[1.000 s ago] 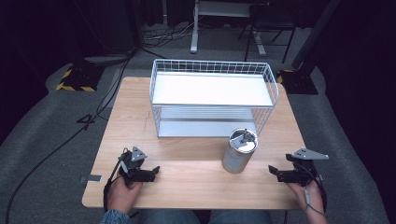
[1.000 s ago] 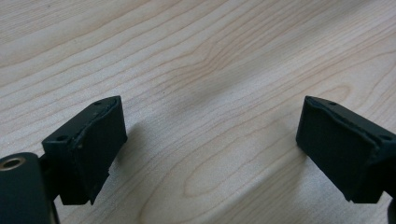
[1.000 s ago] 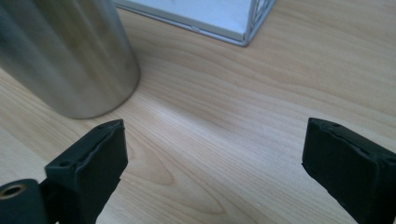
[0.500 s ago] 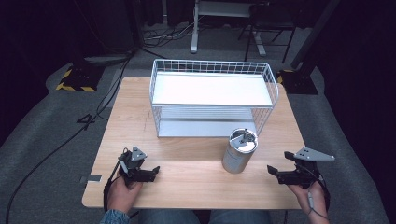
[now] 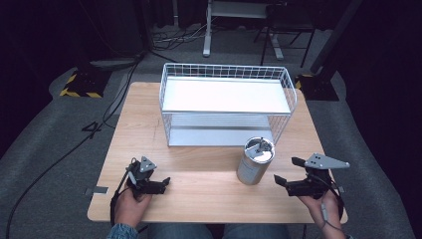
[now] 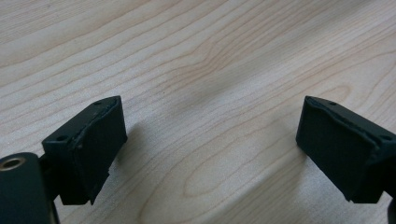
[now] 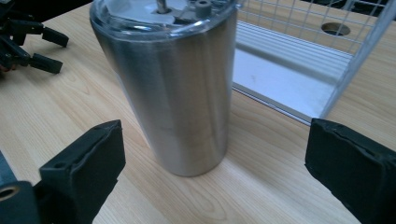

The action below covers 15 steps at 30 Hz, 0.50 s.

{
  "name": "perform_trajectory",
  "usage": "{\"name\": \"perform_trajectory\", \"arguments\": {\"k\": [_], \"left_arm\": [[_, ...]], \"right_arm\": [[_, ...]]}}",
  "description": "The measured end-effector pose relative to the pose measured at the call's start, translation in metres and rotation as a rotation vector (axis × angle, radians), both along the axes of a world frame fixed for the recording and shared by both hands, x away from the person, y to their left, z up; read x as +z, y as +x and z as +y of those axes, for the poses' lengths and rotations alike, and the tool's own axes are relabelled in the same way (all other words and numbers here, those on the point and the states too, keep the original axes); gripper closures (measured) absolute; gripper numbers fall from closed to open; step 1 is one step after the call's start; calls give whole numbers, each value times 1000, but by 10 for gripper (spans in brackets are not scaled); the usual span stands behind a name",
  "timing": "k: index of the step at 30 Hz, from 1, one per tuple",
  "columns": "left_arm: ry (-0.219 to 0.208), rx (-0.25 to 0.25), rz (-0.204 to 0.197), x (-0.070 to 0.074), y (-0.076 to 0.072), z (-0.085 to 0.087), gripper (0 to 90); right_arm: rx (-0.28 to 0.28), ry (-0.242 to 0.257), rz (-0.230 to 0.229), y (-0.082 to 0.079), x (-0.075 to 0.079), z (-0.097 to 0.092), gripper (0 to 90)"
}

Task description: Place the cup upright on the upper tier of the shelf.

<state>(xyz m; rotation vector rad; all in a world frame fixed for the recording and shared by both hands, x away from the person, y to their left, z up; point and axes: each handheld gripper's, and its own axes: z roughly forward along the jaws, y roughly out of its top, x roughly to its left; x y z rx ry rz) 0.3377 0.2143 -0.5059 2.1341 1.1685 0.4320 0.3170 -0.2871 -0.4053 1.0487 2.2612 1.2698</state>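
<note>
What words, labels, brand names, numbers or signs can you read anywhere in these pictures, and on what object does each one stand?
None can be read.
The steel cup, wire rack, table and both grippers carry no visible text.
The yellow-and-black striped floor plate bears only stripes.

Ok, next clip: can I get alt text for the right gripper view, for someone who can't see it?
A steel tumbler with a clear lid stands upright on a wooden table, seen close between the right gripper's two open black jaws, untouched. A white wire rack stands behind it at right, and the other gripper shows at far left.
</note>
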Motion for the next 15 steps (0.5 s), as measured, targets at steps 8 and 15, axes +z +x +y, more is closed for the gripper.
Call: {"name": "perform_trajectory", "arguments": {"k": [8,15], "left_arm": [[1,1,0,0,0,0,90],[0,0,0,0,0,0,90]], "right_arm": [[39,-15,-17,5,5,23,0],[53,-5,-33,12,5,38,0]]}}
